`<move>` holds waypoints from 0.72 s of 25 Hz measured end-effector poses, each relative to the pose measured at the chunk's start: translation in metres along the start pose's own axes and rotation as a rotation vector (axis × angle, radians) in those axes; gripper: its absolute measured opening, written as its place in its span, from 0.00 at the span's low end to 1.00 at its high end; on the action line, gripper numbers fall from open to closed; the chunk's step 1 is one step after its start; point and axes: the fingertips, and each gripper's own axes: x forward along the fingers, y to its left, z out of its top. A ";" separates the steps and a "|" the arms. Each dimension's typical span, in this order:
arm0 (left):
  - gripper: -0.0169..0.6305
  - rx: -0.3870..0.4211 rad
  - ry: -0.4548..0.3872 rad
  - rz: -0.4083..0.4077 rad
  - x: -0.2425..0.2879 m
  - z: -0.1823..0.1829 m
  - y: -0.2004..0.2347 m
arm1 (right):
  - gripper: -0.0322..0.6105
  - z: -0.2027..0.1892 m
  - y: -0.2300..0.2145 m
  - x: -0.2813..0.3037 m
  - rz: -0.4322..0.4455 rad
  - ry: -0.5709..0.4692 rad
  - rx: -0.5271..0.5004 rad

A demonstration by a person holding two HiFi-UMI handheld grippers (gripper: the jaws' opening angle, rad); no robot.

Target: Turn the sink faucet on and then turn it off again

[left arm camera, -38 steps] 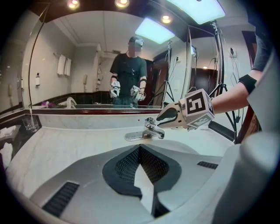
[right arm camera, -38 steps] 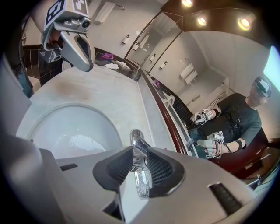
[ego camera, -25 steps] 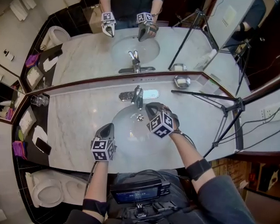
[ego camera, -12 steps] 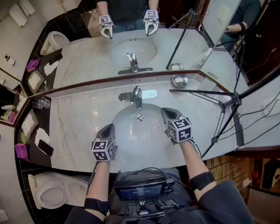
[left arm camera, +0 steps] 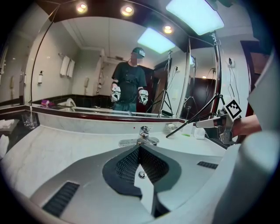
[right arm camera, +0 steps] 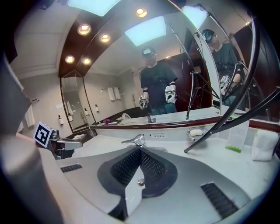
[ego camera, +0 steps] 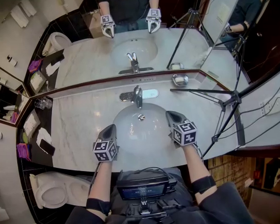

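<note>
The chrome faucet (ego camera: pixel 137 95) stands behind the white sink basin (ego camera: pixel 130 132), its lever lying toward the left; I see no stream of water. My left gripper (ego camera: pixel 110 127) rests at the basin's left front rim, shut and empty. At the basin's right rim sits my right gripper (ego camera: pixel 169 115), also shut and empty. Both point toward the mirror, apart from the faucet. In the left gripper view the faucet (left arm camera: pixel 143 137) shows just beyond the closed jaws of my left gripper (left arm camera: pixel 139 148). The right gripper view has the faucet (right arm camera: pixel 135 140) above the closed tips of my right gripper (right arm camera: pixel 140 150).
A metal soap dish (ego camera: pixel 180 80) with a bar sits behind the basin on the right. A black tripod (ego camera: pixel 225 104) stands on the counter's right end, one leg reaching toward the dish. A glass (ego camera: pixel 43 102) and a phone (ego camera: pixel 46 147) lie left. A toilet (ego camera: pixel 50 191) is below left.
My right gripper drew back from over the basin near the faucet to the basin's right rim and rolled, its marker cube now facing up. The left gripper stayed put.
</note>
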 end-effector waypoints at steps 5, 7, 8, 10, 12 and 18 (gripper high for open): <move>0.03 0.033 -0.008 0.006 0.002 0.002 -0.005 | 0.08 -0.002 -0.004 -0.004 -0.011 0.001 0.000; 0.03 0.044 -0.007 0.004 0.005 0.003 -0.007 | 0.08 -0.004 -0.005 -0.005 -0.010 0.005 0.003; 0.03 0.051 -0.007 0.001 0.007 0.004 -0.008 | 0.08 -0.006 -0.006 -0.006 -0.010 0.007 0.005; 0.03 0.075 -0.001 -0.005 0.011 0.004 -0.011 | 0.08 -0.008 -0.007 -0.007 -0.012 0.011 0.005; 0.07 0.112 0.010 -0.020 0.017 0.003 -0.016 | 0.08 -0.009 -0.009 -0.007 -0.015 0.013 0.006; 0.19 0.283 0.063 -0.090 0.043 0.008 -0.038 | 0.08 -0.012 -0.014 -0.008 -0.022 0.019 0.006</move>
